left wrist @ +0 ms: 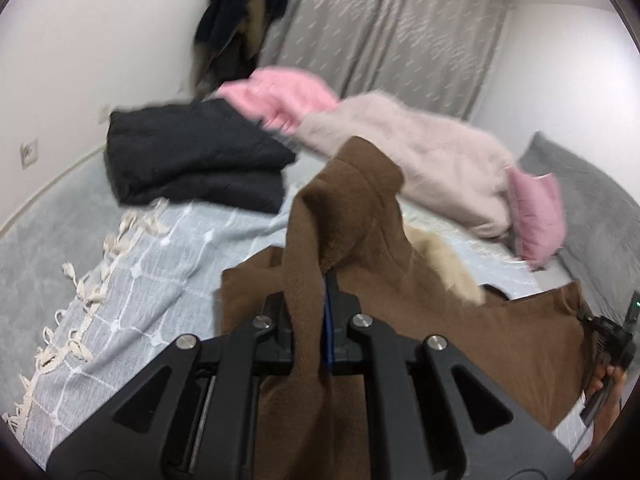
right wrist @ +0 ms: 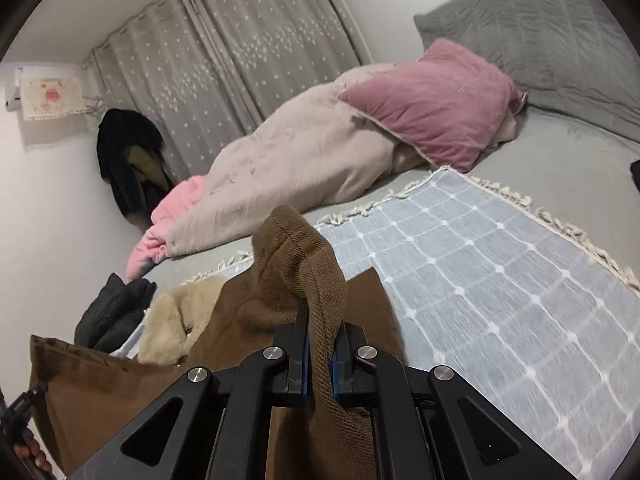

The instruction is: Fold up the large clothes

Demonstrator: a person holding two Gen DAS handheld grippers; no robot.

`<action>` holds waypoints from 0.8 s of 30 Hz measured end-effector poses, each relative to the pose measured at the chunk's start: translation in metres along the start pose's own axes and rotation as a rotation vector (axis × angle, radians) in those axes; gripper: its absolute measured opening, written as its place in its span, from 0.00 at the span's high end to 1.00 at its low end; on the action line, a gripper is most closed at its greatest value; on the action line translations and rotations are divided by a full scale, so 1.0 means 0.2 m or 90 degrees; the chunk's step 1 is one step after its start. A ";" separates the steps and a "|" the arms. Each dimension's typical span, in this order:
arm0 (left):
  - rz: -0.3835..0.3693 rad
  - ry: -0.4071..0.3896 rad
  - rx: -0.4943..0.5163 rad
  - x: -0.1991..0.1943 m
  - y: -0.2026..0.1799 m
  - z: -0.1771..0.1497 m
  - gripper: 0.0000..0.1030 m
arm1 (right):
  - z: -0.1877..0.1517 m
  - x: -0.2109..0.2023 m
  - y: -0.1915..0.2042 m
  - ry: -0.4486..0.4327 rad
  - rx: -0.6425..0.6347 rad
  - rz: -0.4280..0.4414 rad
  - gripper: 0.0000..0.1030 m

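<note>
Brown fleece garment [left wrist: 500, 344] hangs over the blue checked blanket [right wrist: 500, 280], stretched sideways between left gripper [left wrist: 325, 300] and right gripper [right wrist: 320, 336], each clamped on an upward-pointing corner.

Brown garment [right wrist: 288, 280] ribbed, matt cloth; throw [right wrist: 500, 280] thin woven cotton, tasselled; gripper frames matt black plastic.
</note>
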State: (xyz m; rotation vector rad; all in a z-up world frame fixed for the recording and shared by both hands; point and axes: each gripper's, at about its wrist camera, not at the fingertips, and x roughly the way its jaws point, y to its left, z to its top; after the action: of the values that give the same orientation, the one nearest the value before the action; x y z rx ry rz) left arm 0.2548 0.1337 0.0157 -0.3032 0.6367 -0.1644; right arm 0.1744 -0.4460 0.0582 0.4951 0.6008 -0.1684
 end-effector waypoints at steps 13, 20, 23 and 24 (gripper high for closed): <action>-0.090 0.311 0.011 0.22 0.22 -0.28 0.23 | -0.19 0.19 -0.46 0.274 0.089 0.077 0.39; -0.154 0.385 -0.045 0.28 0.30 -0.44 0.18 | -0.42 0.33 -0.56 0.403 0.200 0.192 0.32; -0.150 0.366 -0.111 0.26 0.30 -0.44 0.68 | -0.45 0.32 -0.51 0.414 0.239 0.221 0.76; -0.137 0.356 -0.121 0.23 0.29 -0.42 0.76 | -0.44 0.28 -0.46 0.395 0.208 0.200 0.81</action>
State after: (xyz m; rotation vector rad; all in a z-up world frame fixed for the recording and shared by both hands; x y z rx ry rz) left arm 0.2433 0.1581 -0.0927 -0.5162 1.1780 -0.4047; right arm 0.1483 -0.4834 -0.0741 0.9648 1.0973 0.2005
